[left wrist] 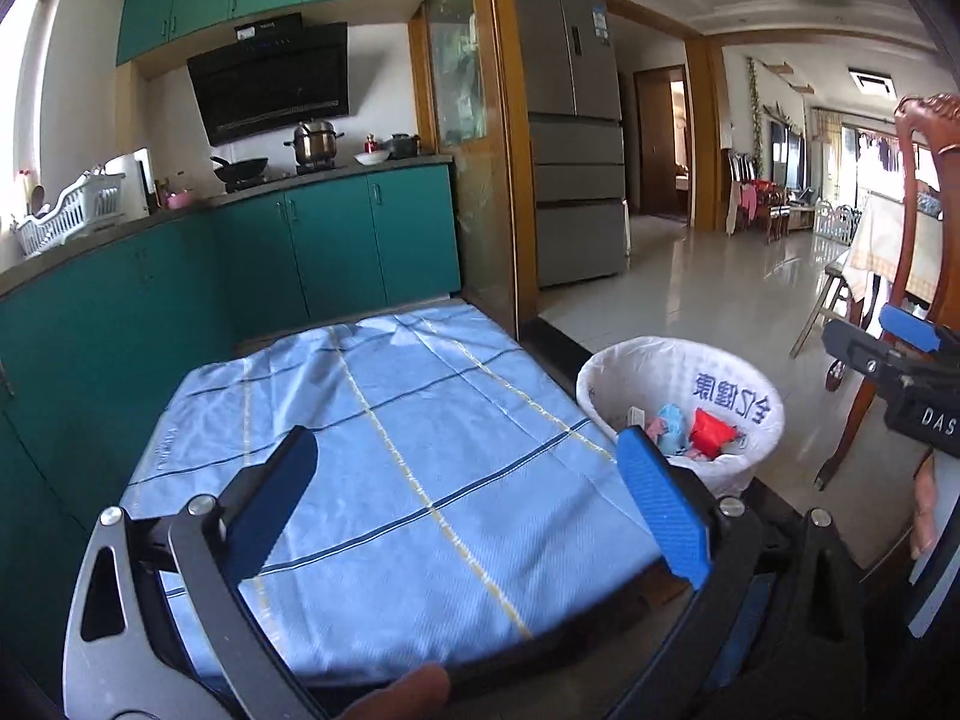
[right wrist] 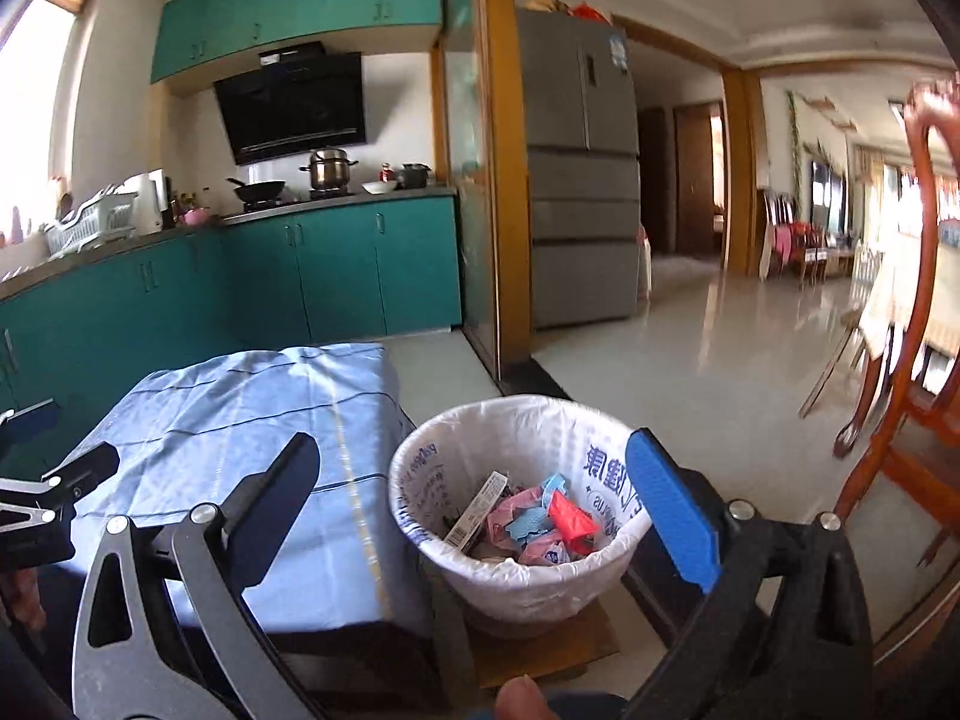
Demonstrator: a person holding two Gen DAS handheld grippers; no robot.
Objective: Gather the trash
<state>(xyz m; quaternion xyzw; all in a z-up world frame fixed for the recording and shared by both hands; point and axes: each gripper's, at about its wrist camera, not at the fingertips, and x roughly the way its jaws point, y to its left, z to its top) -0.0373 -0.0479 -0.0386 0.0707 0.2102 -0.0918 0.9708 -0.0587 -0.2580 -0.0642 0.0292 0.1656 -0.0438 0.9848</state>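
A round bin lined with a white printed bag (right wrist: 414, 516) stands on the floor to the right of a low table under a blue checked cloth (left wrist: 420, 420). Inside the bin lie crumpled wrappers (right wrist: 540, 522) in pink, light blue and red, plus a barcoded packet. The same bin (left wrist: 606, 372) shows at right in the left wrist view. My left gripper (left wrist: 474, 498) hangs open above the cloth, nothing between its blue pads. My right gripper (right wrist: 480, 510) hangs open above the bin, also holding nothing. Each gripper shows at the edge of the other's view.
Teal kitchen cabinets (left wrist: 336, 240) with a stove, pots and a dish rack line the back left. A grey fridge (left wrist: 576, 138) stands behind a wooden door frame. A carved wooden chair (right wrist: 918, 324) is close on the right. Pale tiled floor (right wrist: 690, 348) stretches beyond the bin.
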